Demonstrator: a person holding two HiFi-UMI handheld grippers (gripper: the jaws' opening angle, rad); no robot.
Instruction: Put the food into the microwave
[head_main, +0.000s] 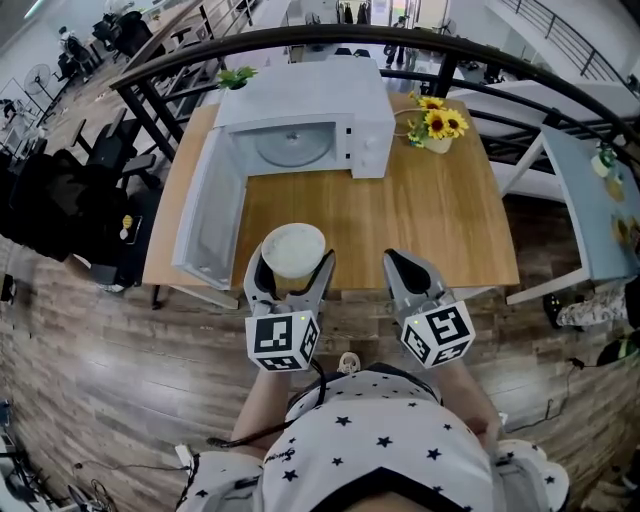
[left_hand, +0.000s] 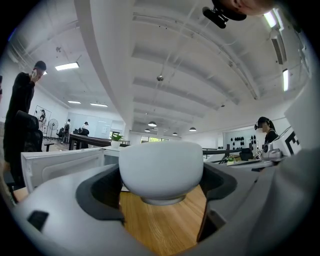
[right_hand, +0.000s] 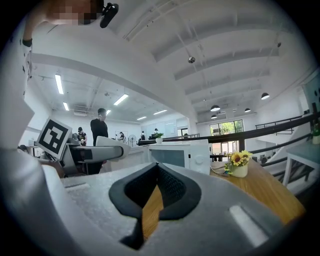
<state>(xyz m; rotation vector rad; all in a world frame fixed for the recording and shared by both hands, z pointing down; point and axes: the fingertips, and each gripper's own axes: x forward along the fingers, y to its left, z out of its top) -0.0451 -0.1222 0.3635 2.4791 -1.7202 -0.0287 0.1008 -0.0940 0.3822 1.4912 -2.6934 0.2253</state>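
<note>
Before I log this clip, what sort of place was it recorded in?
Probably an open-plan office or lab, possibly on an upper level: a black railing curves behind the wooden table, with desks and office chairs beyond it. The microwave and sunflowers on the table look staged.

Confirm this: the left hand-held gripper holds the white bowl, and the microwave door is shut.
Wrong on the door: the head view shows the microwave door open. The left hand-held gripper does hold the white bowl.
</note>
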